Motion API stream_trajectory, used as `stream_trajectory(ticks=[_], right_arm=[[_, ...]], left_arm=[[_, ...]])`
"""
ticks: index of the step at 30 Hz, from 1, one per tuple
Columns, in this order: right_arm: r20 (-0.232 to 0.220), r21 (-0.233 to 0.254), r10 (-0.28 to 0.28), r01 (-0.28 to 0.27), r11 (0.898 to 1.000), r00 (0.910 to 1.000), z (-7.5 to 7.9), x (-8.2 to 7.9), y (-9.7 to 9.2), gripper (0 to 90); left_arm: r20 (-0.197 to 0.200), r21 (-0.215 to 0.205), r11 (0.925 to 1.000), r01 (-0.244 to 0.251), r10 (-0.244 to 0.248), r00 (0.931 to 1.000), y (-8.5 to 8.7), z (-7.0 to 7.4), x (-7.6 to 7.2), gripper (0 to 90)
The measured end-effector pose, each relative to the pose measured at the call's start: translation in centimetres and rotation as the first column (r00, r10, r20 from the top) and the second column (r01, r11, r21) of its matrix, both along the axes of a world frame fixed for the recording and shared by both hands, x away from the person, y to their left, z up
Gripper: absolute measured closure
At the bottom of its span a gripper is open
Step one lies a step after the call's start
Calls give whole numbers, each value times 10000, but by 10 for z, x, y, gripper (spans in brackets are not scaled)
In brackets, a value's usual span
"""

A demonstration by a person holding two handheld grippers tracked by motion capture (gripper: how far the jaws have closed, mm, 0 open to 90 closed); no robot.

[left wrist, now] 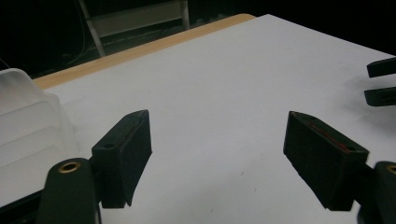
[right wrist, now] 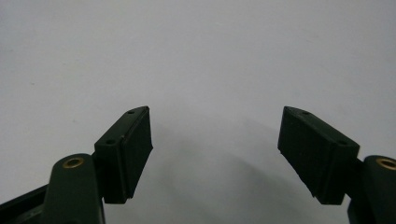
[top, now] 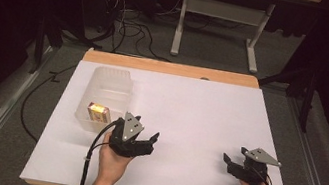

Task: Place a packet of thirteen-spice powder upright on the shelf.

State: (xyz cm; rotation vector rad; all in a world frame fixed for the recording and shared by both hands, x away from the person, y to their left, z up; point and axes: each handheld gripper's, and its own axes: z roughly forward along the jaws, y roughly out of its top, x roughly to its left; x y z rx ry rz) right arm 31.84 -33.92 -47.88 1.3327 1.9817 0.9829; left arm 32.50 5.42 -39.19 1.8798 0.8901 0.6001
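Worktop: a flat matte white rectangular worktop (top: pixel 198 123) is lying with a strip of pale wood showing along its far edge.
Bin: a translucent, frosted plastic rectangular bin (top: pixel 107 88) with rounded corners is sitting near the worktop's left edge; in the left gripper view its ribbed wall (left wrist: pixel 28 121) is being cut off by the frame.
Box: a small yellow and red printed box (top: pixel 98 111) is lying inside the bin at its near end; its print is too small to read.
Left tool: the black left tool (top: pixel 155 138), topped by a grey three-cornered plate, is hovering just beside the bin's near right corner, jaws standing wide apart (left wrist: pixel 217 158) and gripping nothing.
Right tool: the black right tool (top: pixel 234 156) is resting near the worktop's near right corner, jaws spread wide (right wrist: pixel 215 156) over bare white surface, ribbed pads facing inward.
Hands: striped sleeves are being cut off at the bottom edge.
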Motion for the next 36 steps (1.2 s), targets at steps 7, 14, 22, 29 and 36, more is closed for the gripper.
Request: stream_trajectory(ticks=[7,14,22,29,36], right_arm=[[32,-27,28,-28,10000,10000,0,0,0,263],[32,-38,24,-24,10000,10000,0,0,0,263],[11,-7,-10,10,10000,10000,0,0,0,263],[20,-13,7,-7,10000,10000,0,0,0,263],[-21,-26,-3,3,10000,10000,0,0,0,263]], left_arm=[[-121,-255,9995,194,-197,9997,-4,-3,-1,241],[-185,-483,9984,305,-314,9993,-9,-6,-2,241],[-349,-561,9971,512,-533,9980,-16,-11,-2,241],[-568,-449,9967,679,-704,9959,-23,-19,-1,241],[-702,-472,9958,790,-822,9941,-29,-26,-2,243]])
